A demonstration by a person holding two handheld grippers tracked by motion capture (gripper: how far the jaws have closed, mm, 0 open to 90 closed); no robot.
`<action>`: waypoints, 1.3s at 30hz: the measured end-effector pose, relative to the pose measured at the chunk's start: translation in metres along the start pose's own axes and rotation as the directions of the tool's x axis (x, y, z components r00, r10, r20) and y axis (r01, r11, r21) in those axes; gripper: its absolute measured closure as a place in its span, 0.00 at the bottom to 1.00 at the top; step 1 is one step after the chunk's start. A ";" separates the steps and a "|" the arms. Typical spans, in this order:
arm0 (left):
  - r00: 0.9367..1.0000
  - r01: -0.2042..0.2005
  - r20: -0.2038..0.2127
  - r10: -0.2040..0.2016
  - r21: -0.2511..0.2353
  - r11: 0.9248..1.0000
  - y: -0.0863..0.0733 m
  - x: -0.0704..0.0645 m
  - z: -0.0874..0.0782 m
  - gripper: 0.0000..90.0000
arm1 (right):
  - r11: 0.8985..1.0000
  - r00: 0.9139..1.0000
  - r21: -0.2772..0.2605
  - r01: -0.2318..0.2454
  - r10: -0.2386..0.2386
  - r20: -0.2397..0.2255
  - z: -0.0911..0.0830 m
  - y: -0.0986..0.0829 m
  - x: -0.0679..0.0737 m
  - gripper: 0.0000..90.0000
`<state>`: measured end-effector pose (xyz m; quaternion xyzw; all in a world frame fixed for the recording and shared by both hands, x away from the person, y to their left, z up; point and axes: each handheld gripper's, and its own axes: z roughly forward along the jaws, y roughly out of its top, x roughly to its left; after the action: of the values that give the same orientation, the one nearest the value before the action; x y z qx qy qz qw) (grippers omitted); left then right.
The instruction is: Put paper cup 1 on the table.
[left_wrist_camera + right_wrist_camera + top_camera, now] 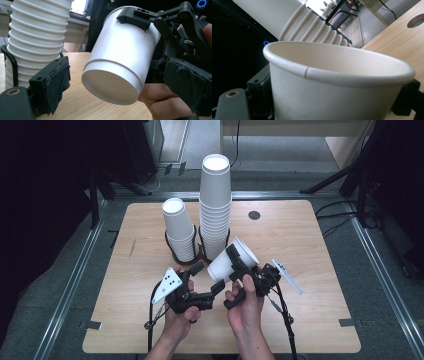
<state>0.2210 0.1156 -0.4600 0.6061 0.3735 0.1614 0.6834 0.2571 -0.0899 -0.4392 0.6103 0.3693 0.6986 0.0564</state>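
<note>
My right gripper (231, 262) is shut on a single white paper cup (245, 251), held tilted above the table's middle with its mouth up and to the right. In the right gripper view the cup (337, 62) sits between the jaws of that gripper (334, 97). My left gripper (207, 277) is open at the cup's base. In the left gripper view the cup's bottom (112, 85) faces me between the wide-apart pads (53, 85). Behind stand a short stack of cups (179, 227) and a tall stack (216, 205) in black wire holders (187, 257).
The wooden table (145, 285) has a round cable hole (254, 215) at the back right. Both stacks stand close behind the grippers, and the tall stack (35, 37) is just left of my left jaw. Cables and stand legs lie on the floor around the table.
</note>
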 end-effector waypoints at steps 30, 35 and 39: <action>1.000 0.001 0.003 -0.001 -0.006 1.000 0.001 0.000 -0.001 0.08 | 0.932 0.930 -0.045 0.359 -0.352 0.109 -0.001 -0.003 0.011 0.16; 1.000 0.001 0.002 -0.001 -0.006 1.000 0.001 0.000 -0.001 0.08 | 0.913 0.909 -0.056 0.405 -0.395 0.132 -0.001 0.000 0.010 0.16; 1.000 0.002 0.003 -0.002 -0.005 1.000 0.001 0.000 -0.001 0.08 | 0.890 0.885 -0.059 0.452 -0.438 0.158 -0.002 0.002 0.009 0.16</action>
<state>0.2209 0.1166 -0.4596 0.6043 0.3725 0.1608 0.6857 0.2539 -0.0876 -0.4302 0.5534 0.4614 0.6389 0.2695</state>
